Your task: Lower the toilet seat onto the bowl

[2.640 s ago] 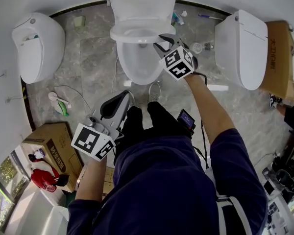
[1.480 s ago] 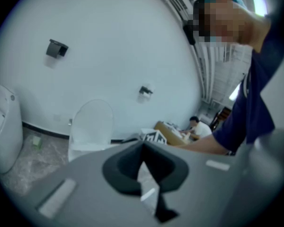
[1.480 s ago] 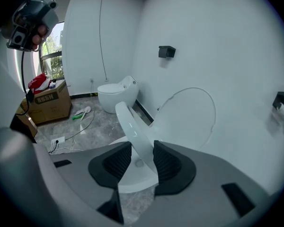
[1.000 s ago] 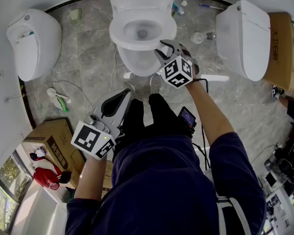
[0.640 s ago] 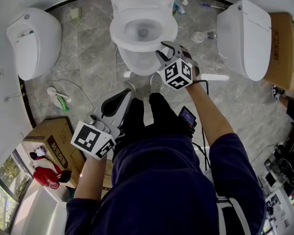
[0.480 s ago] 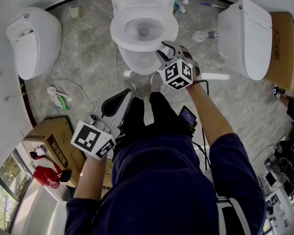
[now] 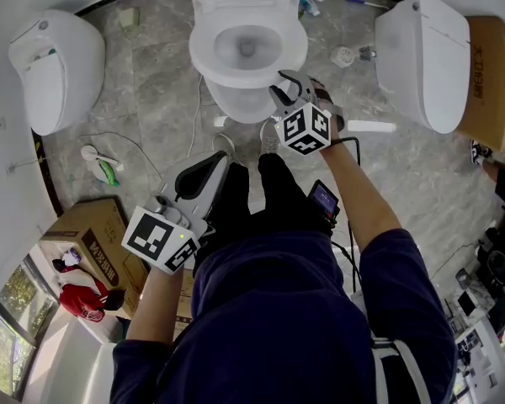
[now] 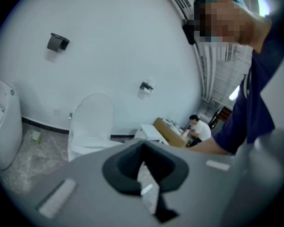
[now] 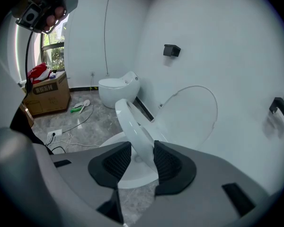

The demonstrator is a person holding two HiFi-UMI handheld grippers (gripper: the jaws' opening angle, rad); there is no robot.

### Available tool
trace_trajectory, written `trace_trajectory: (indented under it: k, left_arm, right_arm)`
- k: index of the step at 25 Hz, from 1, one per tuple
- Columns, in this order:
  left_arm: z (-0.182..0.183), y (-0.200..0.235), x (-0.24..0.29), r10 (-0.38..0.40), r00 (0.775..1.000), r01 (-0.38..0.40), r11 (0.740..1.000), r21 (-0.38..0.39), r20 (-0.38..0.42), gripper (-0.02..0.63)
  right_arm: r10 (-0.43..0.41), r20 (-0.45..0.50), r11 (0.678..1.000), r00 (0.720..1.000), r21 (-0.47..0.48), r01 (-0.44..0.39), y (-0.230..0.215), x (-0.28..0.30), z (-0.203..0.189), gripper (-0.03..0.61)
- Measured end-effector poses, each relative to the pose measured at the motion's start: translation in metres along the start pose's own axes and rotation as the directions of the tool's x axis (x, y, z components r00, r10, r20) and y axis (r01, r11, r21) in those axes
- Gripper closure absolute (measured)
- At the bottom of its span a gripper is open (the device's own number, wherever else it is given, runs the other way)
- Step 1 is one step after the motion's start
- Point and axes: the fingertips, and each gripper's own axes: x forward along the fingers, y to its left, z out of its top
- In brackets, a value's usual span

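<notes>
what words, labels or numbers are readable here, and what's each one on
Nothing reads clearly.
Brown cardboard box at right: dark print, too small to read.
Brown cardboard box at lower left: dark print, too blurred.
Black-and-white marker cubes: square patterns, no words.

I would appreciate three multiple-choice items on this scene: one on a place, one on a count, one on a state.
1. The right gripper is at: A the front rim of the middle toilet; B the cardboard box; C a wall holder.
2. White toilets in the head view: A one; B three; C five.
3. The toilet seat is: A lying flat; B tilted, partly raised; C missing.
Key: A, its jaws reach that rim; B, a left toilet and a right toilet flank the middle one; B, it slants between the right gripper's jaws.
</notes>
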Motion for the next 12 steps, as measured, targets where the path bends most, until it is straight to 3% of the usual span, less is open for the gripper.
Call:
trace_trajectory:
  k: [12]
  left_arm:
    - [-0.010, 0.002, -0.003, -0.006, 1.000, 0.006, 1.000, -0.010, -0.019, 0.617]
  right_arm:
    - [-0.047, -0.019, 0.999, 0.999, -0.014, 0.047, 0.013, 0.001, -0.009, 0.439]
